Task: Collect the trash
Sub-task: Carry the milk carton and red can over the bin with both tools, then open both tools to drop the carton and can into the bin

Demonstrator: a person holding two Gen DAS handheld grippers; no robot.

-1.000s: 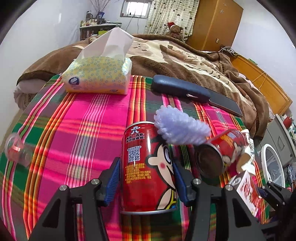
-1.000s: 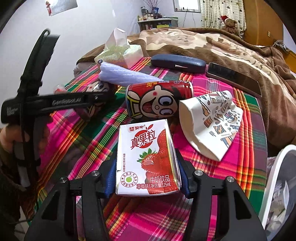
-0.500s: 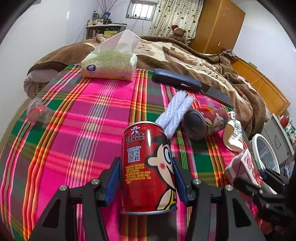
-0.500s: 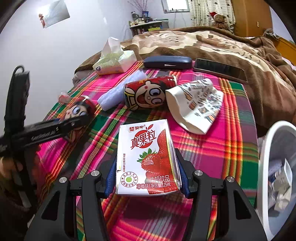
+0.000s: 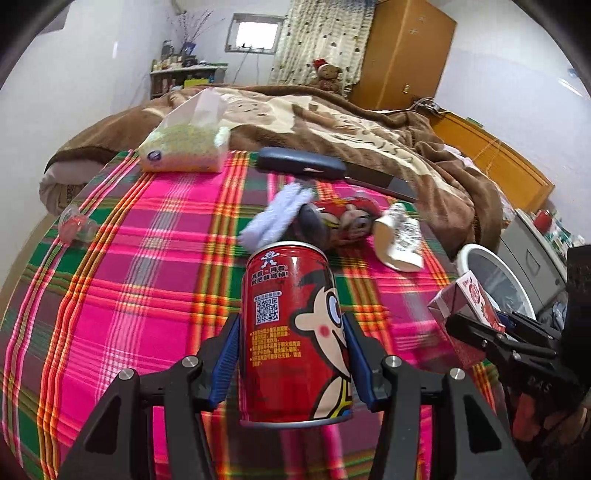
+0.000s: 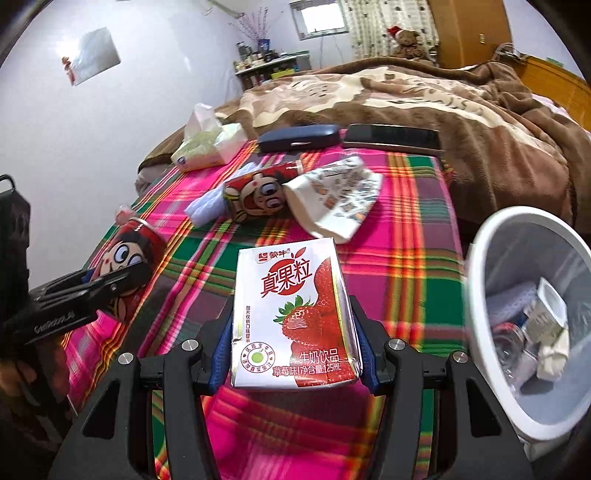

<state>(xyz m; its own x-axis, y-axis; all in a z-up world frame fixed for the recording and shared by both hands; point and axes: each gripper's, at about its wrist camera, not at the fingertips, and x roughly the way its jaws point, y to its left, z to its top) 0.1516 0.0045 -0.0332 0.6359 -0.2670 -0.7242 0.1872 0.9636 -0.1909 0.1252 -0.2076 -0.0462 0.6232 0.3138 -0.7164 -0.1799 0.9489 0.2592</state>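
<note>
Left gripper clamps an upright red can; right gripper clamps a strawberry milk carton, both above the plaid cloth. Only the right view shows litter inside the white bin; a second can lies farther back.

White walls, small bright window, wooden wardrobe, brown-blanketed bed.

Left claw clamps an upright red can above the plaid surface — second can, paper cup and white bin beyond.
</note>
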